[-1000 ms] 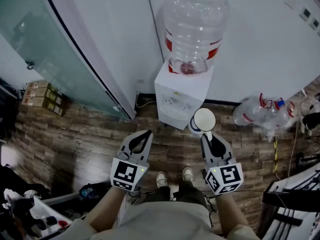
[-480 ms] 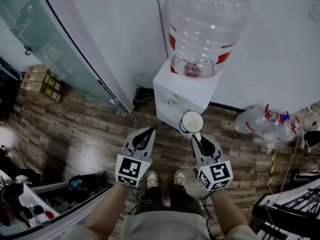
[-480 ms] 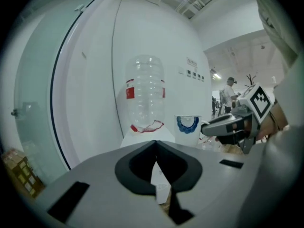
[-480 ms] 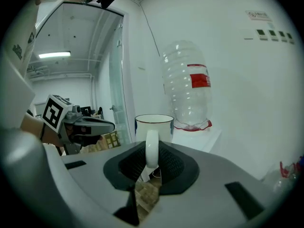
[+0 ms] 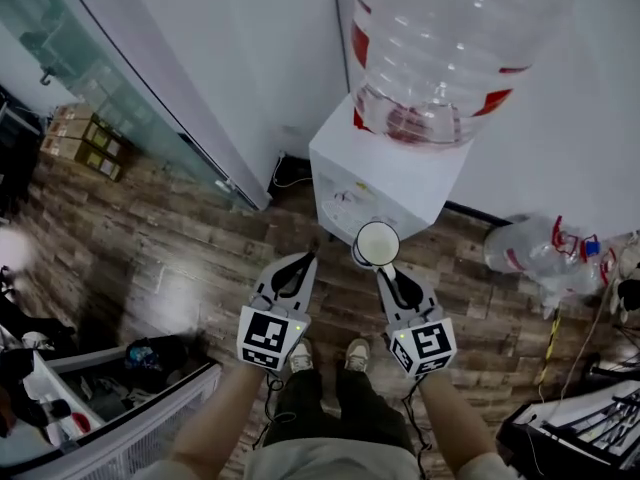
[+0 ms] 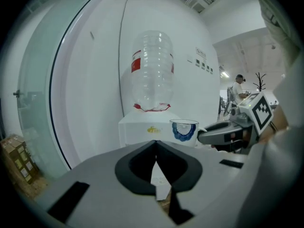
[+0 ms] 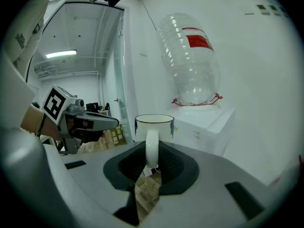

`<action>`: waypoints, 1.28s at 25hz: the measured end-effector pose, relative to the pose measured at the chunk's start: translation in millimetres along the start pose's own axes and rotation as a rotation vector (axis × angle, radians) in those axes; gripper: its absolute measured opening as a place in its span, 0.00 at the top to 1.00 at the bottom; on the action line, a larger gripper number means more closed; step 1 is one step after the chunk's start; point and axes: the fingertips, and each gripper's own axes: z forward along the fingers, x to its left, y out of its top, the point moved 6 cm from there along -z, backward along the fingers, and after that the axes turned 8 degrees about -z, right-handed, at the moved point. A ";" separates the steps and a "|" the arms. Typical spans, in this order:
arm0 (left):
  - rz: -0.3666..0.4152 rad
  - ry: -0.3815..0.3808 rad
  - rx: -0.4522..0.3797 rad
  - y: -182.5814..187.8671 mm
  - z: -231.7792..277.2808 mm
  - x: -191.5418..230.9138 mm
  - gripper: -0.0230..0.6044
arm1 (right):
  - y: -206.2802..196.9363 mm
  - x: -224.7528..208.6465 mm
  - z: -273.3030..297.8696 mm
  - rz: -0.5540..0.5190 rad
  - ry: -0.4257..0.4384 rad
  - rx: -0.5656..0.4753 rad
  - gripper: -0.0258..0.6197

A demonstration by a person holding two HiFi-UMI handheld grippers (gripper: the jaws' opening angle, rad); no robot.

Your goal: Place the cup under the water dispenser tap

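Curving white handle [image 7: 151,148] of round cup [image 5: 377,243] pinched in right tongs [image 5: 387,272]; left tongs [image 5: 304,261] closed.

We see a dark wood-plank floor [image 5: 150,268]. On it a white box-shaped water dispenser [image 5: 385,178] stands at upper centre, an empty clear plastic water bottle [image 5: 535,258] lies at right, and brown cardboard boxes [image 5: 85,143] sit at upper left.

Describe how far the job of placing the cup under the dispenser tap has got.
Done: the right tool grips the cup by its handle. In hand: the cup is held upright just in front of the water dispenser. Left: the placing itself, not yet done. The left tool is shut and empty.
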 end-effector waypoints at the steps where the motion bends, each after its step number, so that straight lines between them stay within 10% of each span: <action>1: 0.001 -0.003 0.002 -7.6 5.7 1.6 0.95 | -9.0 -1.5 4.9 -0.003 0.002 0.001 0.86; 32: -0.018 -0.065 0.074 -201.0 149.1 51.7 0.96 | -264.3 -65.3 136.7 -0.066 -0.132 0.120 0.86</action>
